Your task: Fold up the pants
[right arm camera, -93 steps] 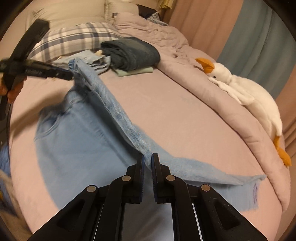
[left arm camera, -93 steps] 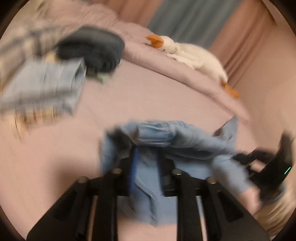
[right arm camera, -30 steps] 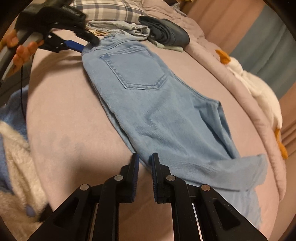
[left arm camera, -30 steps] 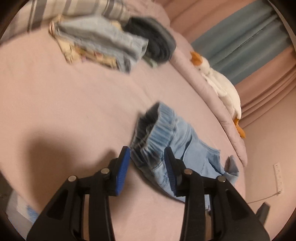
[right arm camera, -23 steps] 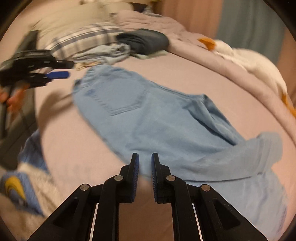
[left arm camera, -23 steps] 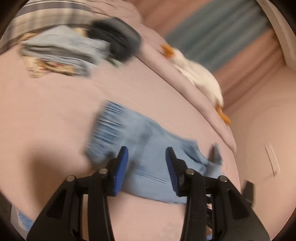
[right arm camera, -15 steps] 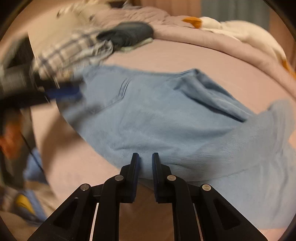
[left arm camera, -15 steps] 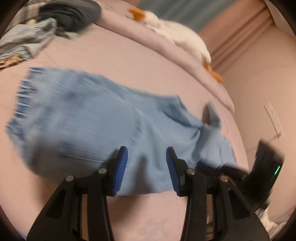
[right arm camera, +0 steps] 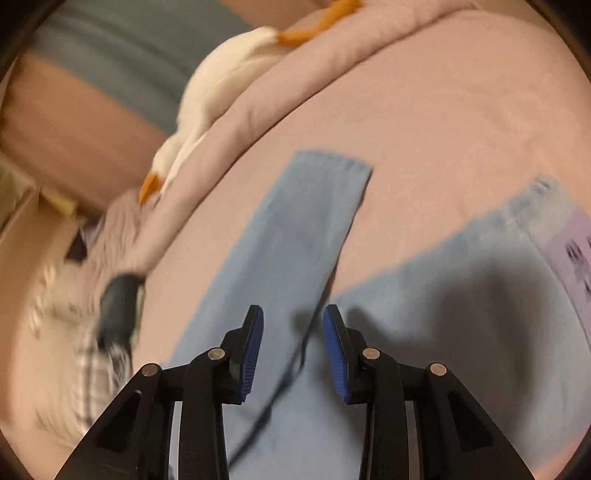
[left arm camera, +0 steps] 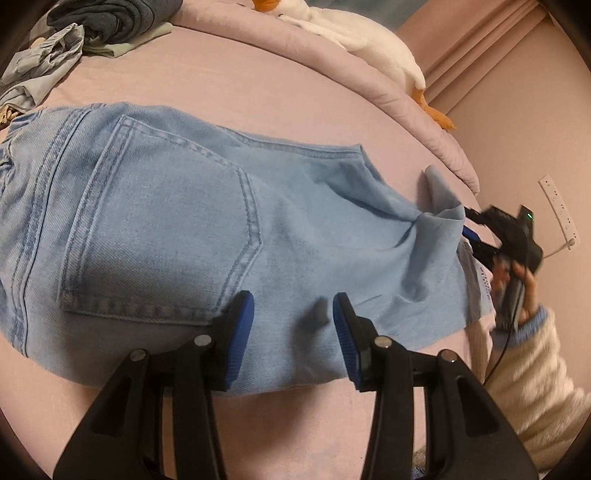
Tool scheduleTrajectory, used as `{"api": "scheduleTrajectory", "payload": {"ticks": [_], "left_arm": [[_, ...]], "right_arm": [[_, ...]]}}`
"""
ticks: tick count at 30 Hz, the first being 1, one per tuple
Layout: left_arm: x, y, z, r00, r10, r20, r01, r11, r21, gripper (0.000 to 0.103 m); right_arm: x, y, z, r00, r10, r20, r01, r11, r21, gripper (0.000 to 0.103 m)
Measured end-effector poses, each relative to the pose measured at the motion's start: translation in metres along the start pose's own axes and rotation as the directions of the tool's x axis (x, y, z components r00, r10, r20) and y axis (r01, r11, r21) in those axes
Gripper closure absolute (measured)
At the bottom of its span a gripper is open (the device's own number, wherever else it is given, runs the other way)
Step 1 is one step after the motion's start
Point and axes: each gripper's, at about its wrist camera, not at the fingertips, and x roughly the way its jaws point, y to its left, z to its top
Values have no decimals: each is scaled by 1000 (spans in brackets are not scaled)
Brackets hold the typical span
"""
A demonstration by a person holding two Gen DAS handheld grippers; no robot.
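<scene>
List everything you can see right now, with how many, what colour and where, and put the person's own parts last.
jeans: one, light blue, flat on the bed, back pocket up
bed sheet: one, pink, under the jeans
clothes pile: one, dark blue and grey, far left of the bed
plush goose: one, white and orange, on the rolled duvet
duvet: one, pink, along the far edge
left claw: one, black and blue, open above the jeans
right claw: one, black and blue, jaws opening above a leg
sleeve: one, cream, right side

Motion-blurred plaid pillow (right arm camera: 92, 365), pants (right arm camera: 295, 236) cut off below
</scene>
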Motion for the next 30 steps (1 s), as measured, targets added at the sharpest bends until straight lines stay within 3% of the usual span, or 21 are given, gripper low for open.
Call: {"api": "scheduleTrajectory", "payload": {"ticks": [4, 8, 11, 16, 22, 26, 28, 30], "left_arm": [[6, -6, 2, 1000, 19, -4, -19, 1000, 19, 59], [6, -5, 3, 1000, 16, -7, -16, 1000, 15, 59], [7, -5, 3, 1000, 18, -11, -18, 1000, 14, 59], [9, -6, 5, 1000, 16, -19, -16, 1000, 17, 58], [10, -5, 8, 1000, 8, -19, -8, 1000, 4, 56], [13, -4, 8, 1000, 2, -26, -2, 1000, 10, 52], [14, -5, 9, 1000, -2, -31, 2, 1000, 11, 51], [17, -6, 10, 999, -4, -35, 4, 1000, 12, 48]], "right_arm": [[31, -14, 27, 1000, -22, -18, 24, 991, 128, 69], [50, -11, 32, 999, -26, -24, 29, 987, 160, 69], [37, -12, 29, 1000, -26, 7, 25, 989, 145, 98], [-10, -27, 24, 991, 53, 126, -77, 978, 193, 98], [-108, -25, 11, 952, 143, 271, -185, 973, 139, 98], [-171, -29, -26, 936, 82, 342, -122, 988, 97, 98], [-184, -40, -48, 938, 15, 346, -59, 991, 118, 98], [-181, -64, -70, 952, -71, 297, 25, 987, 158, 98]]}}
